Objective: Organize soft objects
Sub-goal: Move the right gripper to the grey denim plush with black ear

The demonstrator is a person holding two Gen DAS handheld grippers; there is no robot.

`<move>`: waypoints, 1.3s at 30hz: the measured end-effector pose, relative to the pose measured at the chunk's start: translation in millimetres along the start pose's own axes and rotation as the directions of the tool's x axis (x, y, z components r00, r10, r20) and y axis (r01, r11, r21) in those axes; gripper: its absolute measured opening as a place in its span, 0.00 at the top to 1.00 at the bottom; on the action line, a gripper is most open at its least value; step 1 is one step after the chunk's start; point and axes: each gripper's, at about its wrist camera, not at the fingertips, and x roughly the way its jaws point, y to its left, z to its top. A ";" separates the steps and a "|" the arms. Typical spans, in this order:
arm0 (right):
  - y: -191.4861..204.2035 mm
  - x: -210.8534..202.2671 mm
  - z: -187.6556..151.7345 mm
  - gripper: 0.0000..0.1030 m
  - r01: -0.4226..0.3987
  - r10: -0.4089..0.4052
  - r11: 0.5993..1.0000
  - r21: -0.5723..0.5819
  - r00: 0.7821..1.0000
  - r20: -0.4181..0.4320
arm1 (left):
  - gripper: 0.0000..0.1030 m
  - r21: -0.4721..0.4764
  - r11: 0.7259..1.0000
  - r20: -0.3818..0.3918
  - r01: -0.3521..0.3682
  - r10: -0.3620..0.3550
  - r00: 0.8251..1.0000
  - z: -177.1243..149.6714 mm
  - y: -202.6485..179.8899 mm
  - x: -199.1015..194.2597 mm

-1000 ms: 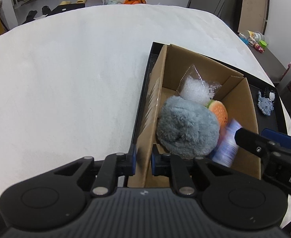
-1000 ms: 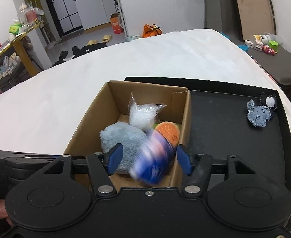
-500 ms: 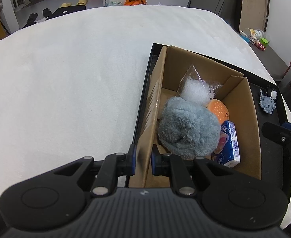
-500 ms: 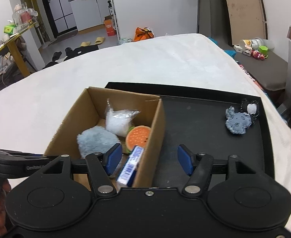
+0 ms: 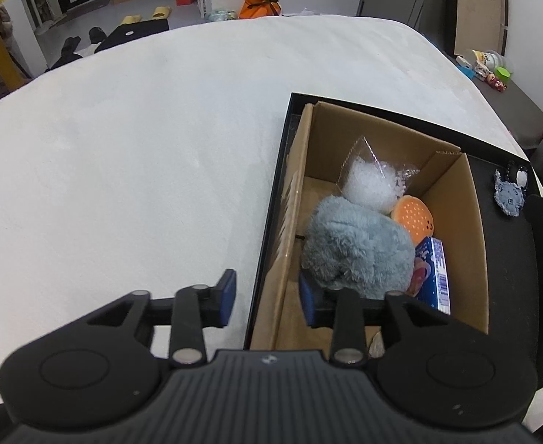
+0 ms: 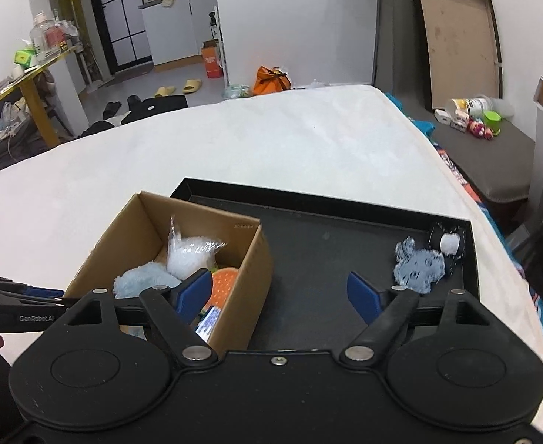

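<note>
Your cardboard box (image 5: 452, 222) on the black tray (image 6: 308, 236) already holds the grey plush (image 5: 356, 244), bagged white stuffing (image 5: 367, 185), orange toy (image 5: 414, 218) and blue packet (image 5: 434, 277). Two remain on the tray: the grey patch (image 6: 419, 268) and black-and-white piece (image 6: 449, 244). Your right gripper (image 6: 280, 296) is spread, empty; your left gripper (image 5: 267, 296) straddles the box wall, released.

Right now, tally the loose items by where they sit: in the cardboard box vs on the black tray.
In the brown cardboard box: 4 (grey fluffy plush, clear bag of white filling, orange round squishy, blue printed packet)
On the black tray: 2 (blue-grey fuzzy patch, black-and-white charm)
Total: 6
</note>
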 end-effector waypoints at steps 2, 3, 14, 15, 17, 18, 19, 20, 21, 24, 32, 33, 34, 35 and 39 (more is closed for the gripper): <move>-4.1 0.6 1.5 0.23 -0.008 0.008 1.000 -0.003 1.000 0.004 | 0.59 0.006 1.000 0.002 -0.009 0.009 1.000 1.8 -1.9 -1.0; -6.6 1.3 2.3 0.23 -0.011 0.011 1.000 -0.001 1.000 0.004 | 0.57 0.008 1.000 0.003 -0.014 0.014 1.000 2.5 -2.8 -1.6; -41.9 15.6 -0.9 0.22 -0.004 0.003 0.999 0.050 1.000 0.018 | 0.39 0.016 0.999 0.005 -0.050 0.050 0.999 13.2 -10.3 -3.5; -45.4 17.8 -3.0 0.22 0.002 -0.003 0.998 0.059 1.000 0.018 | 0.37 0.017 0.998 0.005 -0.055 0.055 0.998 14.1 -11.1 -3.4; -52.1 23.2 -5.9 0.22 0.004 -0.005 0.997 0.077 1.000 0.014 | 0.35 0.018 0.998 0.006 -0.063 0.063 0.998 15.9 -12.9 -3.6; -55.4 26.2 -7.8 0.22 0.004 -0.005 0.996 0.085 1.000 0.010 | 0.34 0.016 0.998 0.007 -0.065 0.065 0.998 16.8 -13.4 -3.6; -58.7 28.6 -9.5 0.22 0.007 -0.008 0.996 0.091 1.000 0.008 | 0.33 0.014 0.998 0.006 -0.067 0.066 0.998 17.7 -14.0 -3.5; -61.4 30.7 -11.4 0.22 0.013 -0.013 0.995 0.098 1.000 0.005 | 0.32 0.016 0.998 0.006 -0.068 0.067 0.998 18.4 -15.2 -3.2; -63.7 31.9 -13.0 0.22 0.016 -0.016 0.995 0.104 1.000 0.003 | 0.31 0.023 0.997 0.007 -0.068 0.068 0.998 19.2 -16.7 -2.8; -69.9 33.8 -15.5 0.21 0.015 -0.016 0.992 0.124 1.000 0.006 | 0.30 0.038 0.995 0.006 -0.087 0.087 0.996 21.6 -21.8 -1.0; -84.3 48.9 -18.1 0.18 0.034 -0.034 0.988 0.152 0.999 -0.002 | 0.28 0.037 0.993 0.012 -0.116 0.115 0.993 29.6 -33.0 4.0; -86.7 51.3 -18.2 0.18 0.039 -0.039 0.987 0.157 0.999 -0.004 | 0.26 0.037 0.992 0.009 -0.120 0.120 0.993 30.6 -34.3 5.7; -89.7 54.3 -18.1 0.18 0.049 -0.049 0.985 0.164 0.999 -0.006 | 0.24 0.037 0.992 0.007 -0.124 0.124 0.992 31.5 -35.5 7.2; -91.8 56.5 -17.8 0.18 0.054 -0.054 0.984 0.169 0.999 -0.005 | 0.23 0.037 0.991 0.006 -0.128 0.128 0.992 33.1 -36.9 9.2; -100.8 64.3 -17.6 0.18 0.087 -0.089 0.980 0.182 0.996 0.005 | 0.20 0.038 0.990 0.002 -0.136 0.136 0.991 36.3 -42.4 15.3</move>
